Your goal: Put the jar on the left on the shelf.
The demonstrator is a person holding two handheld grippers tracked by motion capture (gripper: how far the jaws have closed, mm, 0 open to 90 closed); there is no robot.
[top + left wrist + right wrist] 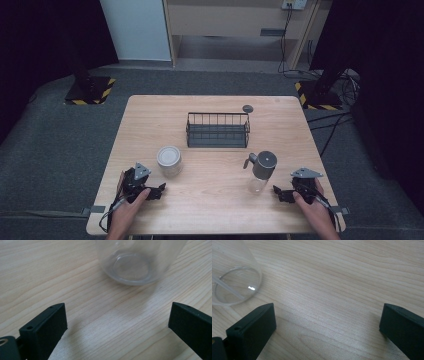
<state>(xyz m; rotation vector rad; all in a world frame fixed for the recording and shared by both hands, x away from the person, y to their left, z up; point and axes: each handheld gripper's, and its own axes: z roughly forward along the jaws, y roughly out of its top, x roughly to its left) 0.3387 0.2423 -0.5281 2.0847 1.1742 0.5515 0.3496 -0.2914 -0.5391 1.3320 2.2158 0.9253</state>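
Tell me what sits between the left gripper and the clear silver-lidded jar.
Nothing: in the left gripper view, bare wooden table runs from the open left gripper to the clear silver-lidded jar.

1 jar [169,160], 1 dispenser bottle [262,171], 1 wire basket [218,138], 2 tongs [161,189]

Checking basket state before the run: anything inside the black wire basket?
The wire basket looks empty in the high view: its dark floor shows through the bars, nothing standing in it. The near wall's bars partly screen the floor, so a small flat item cannot be ruled out.
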